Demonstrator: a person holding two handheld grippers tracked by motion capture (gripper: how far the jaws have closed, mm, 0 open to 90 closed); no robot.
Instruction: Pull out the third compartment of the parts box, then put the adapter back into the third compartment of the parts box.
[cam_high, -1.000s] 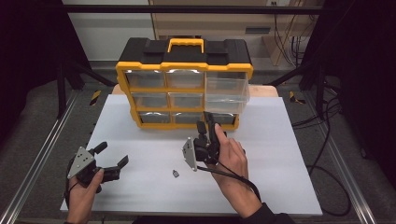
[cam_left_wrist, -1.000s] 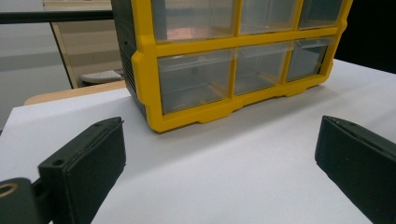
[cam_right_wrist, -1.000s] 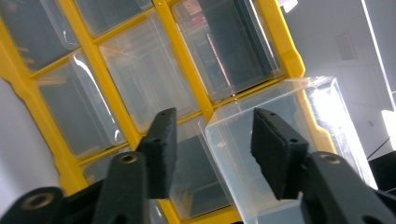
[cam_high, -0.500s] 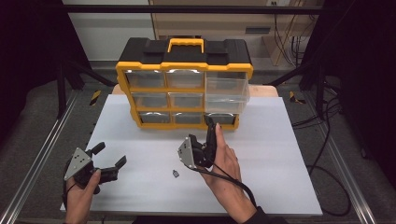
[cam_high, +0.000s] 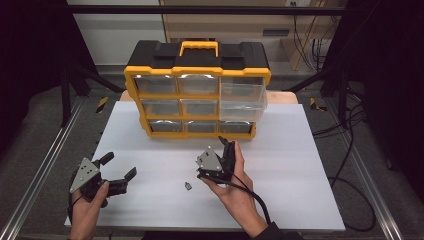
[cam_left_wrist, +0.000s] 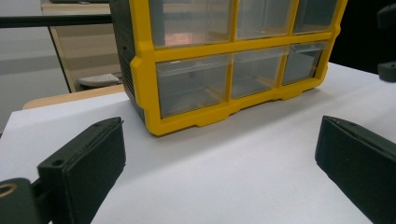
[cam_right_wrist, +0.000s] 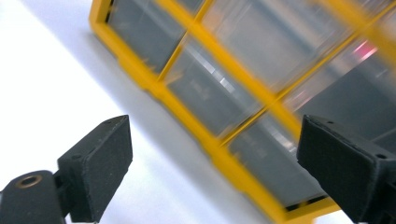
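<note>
Two grippers sit with jaws spread and empty: left gripper (cam_high: 116, 176) at eight o'clock, right gripper (cam_high: 226, 150), just opened, near centre. Between them lies a small dark part (cam_high: 187, 186), probably next to be picked. At twelve o'clock, the yellow organizer (cam_high: 197, 95) has one drawer (cam_high: 242, 97) pulled out; nothing blocks the reach.

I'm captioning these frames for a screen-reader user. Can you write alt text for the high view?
On a white table, a person holds an open tool in each hand, left tool and right tool, before a yellow-and-black drawer organizer. One clear drawer is pulled out; a small dark part lies between the hands.
</note>
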